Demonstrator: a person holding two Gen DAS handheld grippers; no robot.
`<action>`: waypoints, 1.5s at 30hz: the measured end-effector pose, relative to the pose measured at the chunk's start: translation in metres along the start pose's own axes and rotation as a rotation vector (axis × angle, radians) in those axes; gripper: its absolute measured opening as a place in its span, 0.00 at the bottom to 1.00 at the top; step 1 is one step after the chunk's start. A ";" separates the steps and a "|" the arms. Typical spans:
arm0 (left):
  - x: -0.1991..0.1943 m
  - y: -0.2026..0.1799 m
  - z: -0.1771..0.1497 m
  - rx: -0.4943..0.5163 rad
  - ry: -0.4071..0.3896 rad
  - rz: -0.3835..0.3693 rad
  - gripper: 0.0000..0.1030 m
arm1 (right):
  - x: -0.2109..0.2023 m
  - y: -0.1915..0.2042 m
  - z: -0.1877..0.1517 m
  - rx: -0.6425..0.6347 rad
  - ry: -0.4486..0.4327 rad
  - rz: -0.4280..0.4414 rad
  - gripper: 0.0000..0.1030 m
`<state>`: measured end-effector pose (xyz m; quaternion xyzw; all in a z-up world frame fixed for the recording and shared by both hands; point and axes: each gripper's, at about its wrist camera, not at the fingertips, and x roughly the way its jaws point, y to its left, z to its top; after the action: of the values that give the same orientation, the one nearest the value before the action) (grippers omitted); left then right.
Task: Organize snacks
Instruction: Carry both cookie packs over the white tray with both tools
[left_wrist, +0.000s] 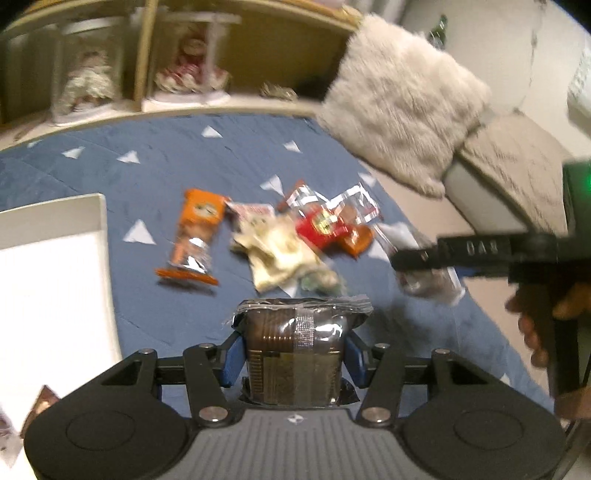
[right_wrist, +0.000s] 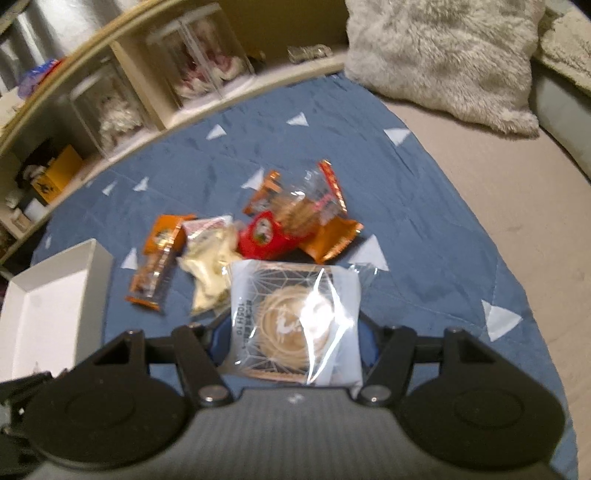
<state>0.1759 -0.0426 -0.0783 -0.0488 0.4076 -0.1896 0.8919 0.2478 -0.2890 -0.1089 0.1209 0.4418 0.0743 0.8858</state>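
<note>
My left gripper (left_wrist: 293, 354) is shut on a dark brown snack pack (left_wrist: 293, 350) in clear wrap, held above the blue blanket (left_wrist: 203, 162). My right gripper (right_wrist: 295, 332) is shut on a clear-wrapped round cookie (right_wrist: 295, 325); it also shows in the left wrist view (left_wrist: 424, 258), at the right. A pile of snacks lies on the blanket: an orange pack (left_wrist: 194, 240) (right_wrist: 159, 254), a pale cream pack (left_wrist: 277, 254) (right_wrist: 210, 273), a red pack (left_wrist: 321, 225) (right_wrist: 264, 236) and a clear-wrapped wafer pack (right_wrist: 299, 206). A white box (left_wrist: 51, 295) (right_wrist: 51, 306) sits at the left.
A fluffy grey pillow (left_wrist: 402, 107) (right_wrist: 443, 55) lies at the back right on a beige sheet (right_wrist: 498, 206). A headboard shelf (left_wrist: 184, 103) with dolls in clear cases (left_wrist: 192, 62) runs along the back. Small packets (left_wrist: 40, 406) lie in the box's near corner.
</note>
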 end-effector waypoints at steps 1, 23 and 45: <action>-0.004 0.003 0.000 -0.008 -0.010 0.003 0.54 | -0.003 0.003 -0.001 -0.001 -0.007 0.003 0.68; -0.085 0.112 0.030 -0.180 -0.122 0.232 0.54 | -0.017 0.105 -0.001 -0.067 -0.081 0.135 0.68; -0.031 0.222 0.022 -0.230 0.126 0.415 0.54 | 0.066 0.245 -0.005 -0.086 0.100 0.259 0.68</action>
<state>0.2394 0.1728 -0.0954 -0.0532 0.4827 0.0428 0.8731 0.2775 -0.0370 -0.0935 0.1352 0.4627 0.2128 0.8499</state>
